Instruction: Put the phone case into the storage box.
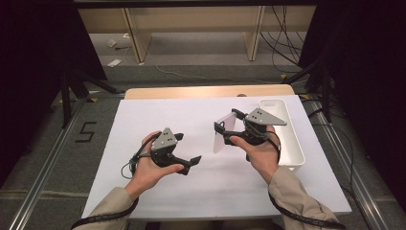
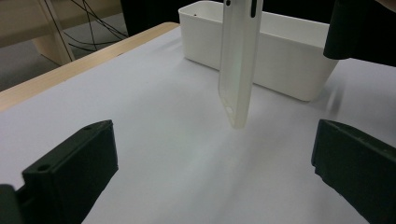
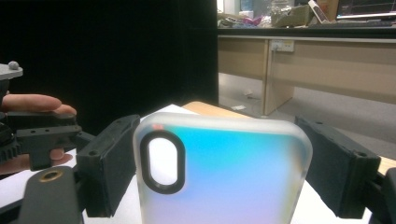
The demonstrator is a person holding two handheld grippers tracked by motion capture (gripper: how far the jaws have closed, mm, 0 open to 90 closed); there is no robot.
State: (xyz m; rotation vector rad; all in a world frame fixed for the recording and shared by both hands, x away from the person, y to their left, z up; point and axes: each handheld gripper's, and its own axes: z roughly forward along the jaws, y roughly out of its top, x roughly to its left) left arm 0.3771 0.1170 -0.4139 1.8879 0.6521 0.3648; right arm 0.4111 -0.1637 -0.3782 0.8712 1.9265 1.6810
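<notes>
On the white sheet (image 1: 158, 110) that covers the table, a person works with a hand-held gripper in each hand. Right of centre, the right gripper (image 1: 225, 130) holds a translucent phone case (image 1: 223, 135) between its two black jaws; the case stands roughly upright, lifted off the sheet, with its lower end hanging free above the surface. Seen from the right gripper view, the phone case (image 3: 224, 172) sits between the jaws with its frosted back facing the camera, showing a blue-to-violet sheen and a dark-rimmed oval camera opening (image 3: 162, 162) near its upper left corner; the jaws press on its two long edges. Left of centre and nearer the person, the left gripper (image 1: 190, 165) points toward the right, its jaws spread wide with nothing between them. From the left gripper view, the phone case (image 2: 238, 65) hangs edge-on above the sheet, well beyond the jaw tips and not touching them. Behind it, at the far right of the sheet, stands a white rectangular bin (image 1: 292, 143); the same bin (image 2: 280, 65) appears behind the case in the left gripper view, near it, though contact cannot be judged. Beige sleeves (image 1: 297, 196) cover both forearms.
</notes>
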